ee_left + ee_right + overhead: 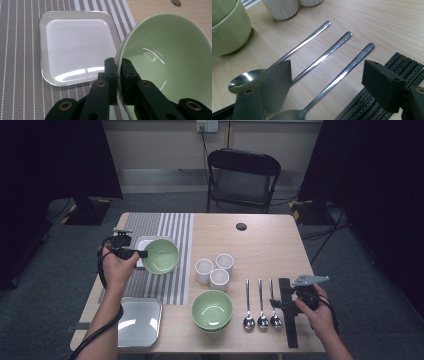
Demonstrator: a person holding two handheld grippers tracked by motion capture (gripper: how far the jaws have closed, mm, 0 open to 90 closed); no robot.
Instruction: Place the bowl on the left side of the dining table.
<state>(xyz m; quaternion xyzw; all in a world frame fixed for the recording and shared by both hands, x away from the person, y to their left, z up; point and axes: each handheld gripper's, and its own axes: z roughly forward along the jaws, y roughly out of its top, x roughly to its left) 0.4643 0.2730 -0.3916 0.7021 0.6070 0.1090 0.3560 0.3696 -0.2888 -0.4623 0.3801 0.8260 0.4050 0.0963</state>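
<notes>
Unmarked green bowl (172,65) in left claw (119,75)

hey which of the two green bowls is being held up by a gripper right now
The green bowl over the striped mat, by the white square plate: the left gripper pinches its rim. The other bowl sits untouched beside the spoons.

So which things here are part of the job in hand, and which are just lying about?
In hand: left gripper, shut on green bowl; white square plate under it; right gripper over spoons.
Lying about: three white cups, stacked green bowls, metal tray.
</notes>
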